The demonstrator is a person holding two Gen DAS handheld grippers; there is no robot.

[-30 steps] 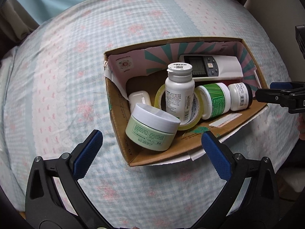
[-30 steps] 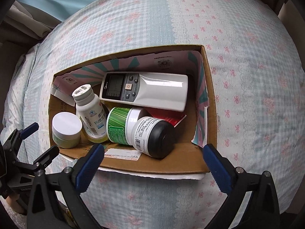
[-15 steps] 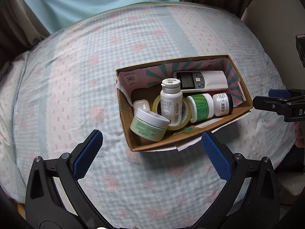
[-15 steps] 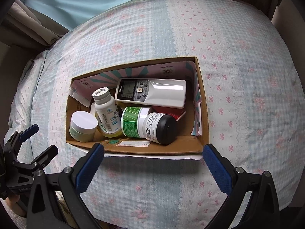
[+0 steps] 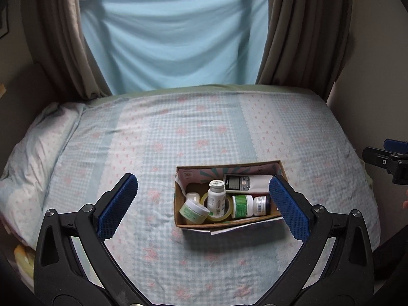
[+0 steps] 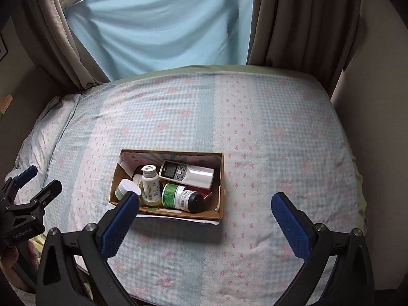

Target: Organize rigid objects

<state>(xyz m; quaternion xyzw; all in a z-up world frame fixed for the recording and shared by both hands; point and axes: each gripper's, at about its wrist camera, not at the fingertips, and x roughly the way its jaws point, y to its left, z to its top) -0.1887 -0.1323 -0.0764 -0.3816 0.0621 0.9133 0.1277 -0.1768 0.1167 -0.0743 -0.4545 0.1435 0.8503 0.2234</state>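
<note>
Left wrist view shows the left tongs [image 5: 201,199] spread wide and empty, blue pads [image 5: 117,205] hanging above the bed [image 5: 102,148]. Between and just beyond them sits the box [image 5: 221,223], near the bed's near edge. Right wrist view shows the right tongs [image 6: 204,209] equally wide, holding nothing, with the box [image 6: 216,186] left of centre. Inside it a white bottle [image 6: 150,182] stands upright at the middle; a small cream jar [image 6: 125,188] lies at the left end, a green-labelled jar [image 6: 172,195] and a black-capped jar [image 6: 191,200] lie on their sides at the near right, and a white remote [image 6: 188,174] rests along the far wall. A tape roll [image 5: 213,215] circles the bottle's base. Label text is too small to read. "GenRoboAI" is printed on the left tongs' body [image 6: 21,232], seen at the left edge. Curtains [image 6: 293,20] and a blue sheet [image 6: 158,25] hang beyond the bed.
</note>
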